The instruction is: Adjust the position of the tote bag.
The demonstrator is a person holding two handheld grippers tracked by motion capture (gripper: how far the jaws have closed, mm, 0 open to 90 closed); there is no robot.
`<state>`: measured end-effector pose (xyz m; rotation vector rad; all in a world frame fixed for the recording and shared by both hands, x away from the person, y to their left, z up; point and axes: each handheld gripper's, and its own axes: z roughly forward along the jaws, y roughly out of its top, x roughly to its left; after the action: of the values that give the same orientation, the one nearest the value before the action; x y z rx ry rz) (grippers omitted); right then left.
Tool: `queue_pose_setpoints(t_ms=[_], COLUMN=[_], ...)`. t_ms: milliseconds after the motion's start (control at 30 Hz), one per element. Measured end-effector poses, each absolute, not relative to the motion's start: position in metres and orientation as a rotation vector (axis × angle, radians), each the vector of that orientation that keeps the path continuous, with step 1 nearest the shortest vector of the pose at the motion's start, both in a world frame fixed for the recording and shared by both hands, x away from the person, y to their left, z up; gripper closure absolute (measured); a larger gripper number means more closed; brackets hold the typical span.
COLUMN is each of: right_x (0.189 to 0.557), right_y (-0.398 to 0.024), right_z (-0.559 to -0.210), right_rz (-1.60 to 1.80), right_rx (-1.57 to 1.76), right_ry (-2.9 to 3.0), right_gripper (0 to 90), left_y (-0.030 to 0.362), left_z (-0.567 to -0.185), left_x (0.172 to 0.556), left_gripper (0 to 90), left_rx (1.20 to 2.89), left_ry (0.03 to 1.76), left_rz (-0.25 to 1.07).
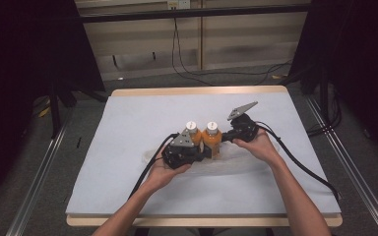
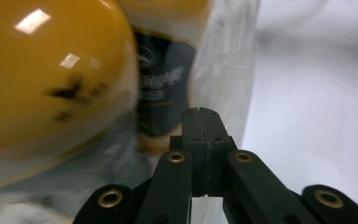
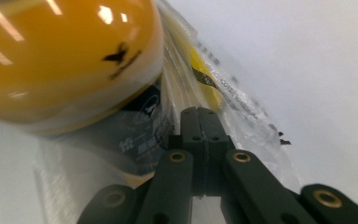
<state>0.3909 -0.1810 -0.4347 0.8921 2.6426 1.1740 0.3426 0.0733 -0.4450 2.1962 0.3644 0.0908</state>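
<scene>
Flanking two upright orange bottles [image 1: 204, 136] mid-worktop [image 1: 128, 128] | left gripper [image 1: 201, 151] jaws closed, pinching clear bag film [image 2: 223, 79] | right gripper [image 1: 226, 137] jaws closed on the film (opposite side) | bottles between grippers, equally near.

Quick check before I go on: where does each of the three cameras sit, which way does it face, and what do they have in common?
High view: above the person's side, facing forward and down on the table; forearms, left gripper, right gripper.
Left gripper view: rides the left gripper, jaws shut on the clear bag, facing the orange bottles.
Right gripper view: rides the right gripper, jaws shut on the bag's film, bottle close ahead.
Shared: bottles and bag.
</scene>
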Motion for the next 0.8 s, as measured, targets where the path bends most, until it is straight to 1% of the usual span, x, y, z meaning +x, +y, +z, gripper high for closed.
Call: queue_pose_setpoints(t_ms=[33, 100, 333, 367, 467, 500, 567, 600, 667, 733, 800], right_x=[0.393, 0.396, 0.406, 0.407, 0.409, 0.409, 0.410, 0.411, 0.413, 0.416, 0.417], right_y=[-0.179, -0.175, -0.165, -0.165, -0.163, -0.163, -0.162, -0.162, -0.162, -0.164, -0.164], right_z=[-0.437, -0.440, -0.462, -0.464, -0.472, -0.474, -0.477, -0.477, -0.477, -0.478, -0.478], right_rz=[1.174, 1.178, 1.140, 1.132, 1.104, 1.086, 1.058, 1.064, 1.055, 1.066, 1.060], right_rx=[0.893, 0.890, 0.953, 0.958, 0.984, 0.991, 0.988, 0.998, 1.006, 1.010, 1.035], right_ry=[2.651, 2.662, 2.702, 2.709, 2.728, 2.731, 2.738, 2.736, 2.725, 2.716, 2.702], right_gripper=[90.0, 90.0, 90.0, 90.0, 90.0, 90.0, 90.0, 90.0, 90.0, 90.0, 90.0], left_y=[0.073, 0.072, 0.067, 0.066, 0.066, 0.065, 0.066, 0.065, 0.067, 0.068, 0.069], left_z=[-0.446, -0.452, -0.468, -0.471, -0.474, -0.476, -0.478, -0.481, -0.480, -0.483, -0.483], left_x=[0.343, 0.343, 0.336, 0.336, 0.335, 0.334, 0.334, 0.333, 0.334, 0.332, 0.332], left_gripper=[90.0, 90.0, 90.0, 90.0, 90.0, 90.0, 90.0, 90.0, 90.0, 90.0, 90.0], left_rx=[2.215, 2.203, 2.298, 2.278, 2.326, 2.309, 2.351, 2.317, 2.345, 2.305, 2.310], left_ry=[0.364, 0.377, 0.338, 0.349, 0.318, 0.327, 0.317, 0.325, 0.317, 0.317, 0.314], left_rz=[0.105, 0.076, 0.088, 0.075, 0.078, 0.066, 0.078, 0.066, 0.054, 0.049, 0.032])
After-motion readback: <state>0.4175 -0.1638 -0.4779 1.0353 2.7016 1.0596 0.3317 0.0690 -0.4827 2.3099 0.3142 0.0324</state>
